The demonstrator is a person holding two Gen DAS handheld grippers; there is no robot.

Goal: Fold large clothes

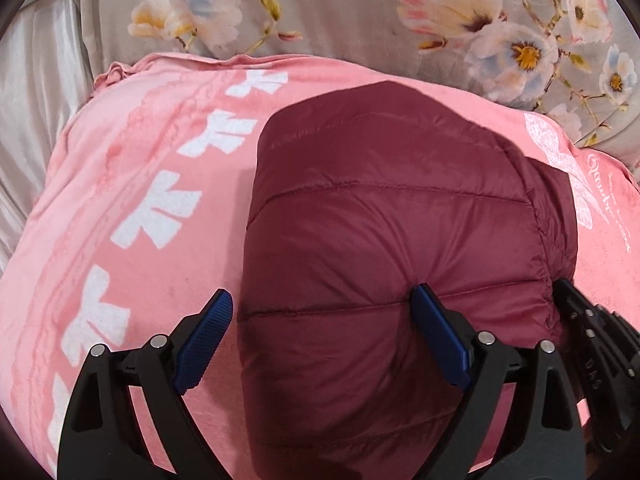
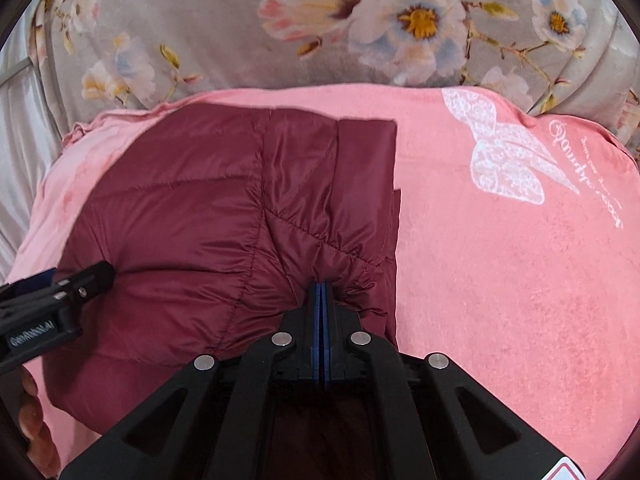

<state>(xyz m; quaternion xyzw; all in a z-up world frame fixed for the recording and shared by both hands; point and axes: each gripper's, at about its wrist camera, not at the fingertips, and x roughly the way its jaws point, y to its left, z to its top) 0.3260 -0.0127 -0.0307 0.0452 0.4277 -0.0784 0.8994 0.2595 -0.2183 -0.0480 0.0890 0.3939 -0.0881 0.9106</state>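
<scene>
On the pink blanket (image 2: 500, 280), the right tongs (image 2: 322, 292) are pinching the maroon jacket (image 2: 192, 240); the left tongs (image 1: 324, 320), at nine o'clock, are gaping over its edge.

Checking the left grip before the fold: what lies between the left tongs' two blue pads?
In the left wrist view, the maroon puffer jacket's left edge lies between the open left tongs; neither pad presses it.
</scene>
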